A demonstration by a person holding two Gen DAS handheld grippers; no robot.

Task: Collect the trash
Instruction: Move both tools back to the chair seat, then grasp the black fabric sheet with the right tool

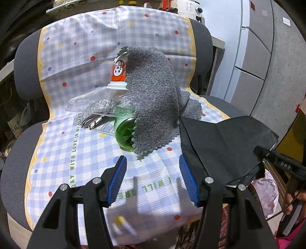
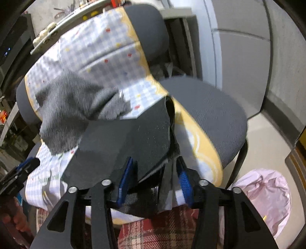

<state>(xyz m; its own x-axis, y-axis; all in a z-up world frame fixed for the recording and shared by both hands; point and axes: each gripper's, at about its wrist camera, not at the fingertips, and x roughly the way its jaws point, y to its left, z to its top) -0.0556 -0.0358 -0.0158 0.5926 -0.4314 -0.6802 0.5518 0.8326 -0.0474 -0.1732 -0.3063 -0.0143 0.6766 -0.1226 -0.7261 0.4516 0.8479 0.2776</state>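
A chair covered by a checked cloth (image 1: 80, 157) holds a pile of trash: a green plastic bottle (image 1: 125, 132), a clear plastic clamshell (image 1: 91, 104), an orange-and-white cup (image 1: 118, 73), and a grey rag (image 1: 153, 95) draped over them. A black sheet (image 1: 225, 141) lies at the seat's right. My left gripper (image 1: 153, 178) is open and empty, just in front of the bottle. My right gripper (image 2: 155, 180) has its jaws around the near edge of the black sheet (image 2: 122, 138), with a gap still between the pads. The rag also shows in the right wrist view (image 2: 68, 107).
A pink trash bag (image 2: 264, 199) sits on the floor to the right of the chair (image 2: 210, 111). Grey cabinets (image 1: 254, 57) stand behind on the right. A cluttered shelf (image 1: 133, 3) is behind the chair back. A red plaid fabric (image 2: 162, 231) is below the right gripper.
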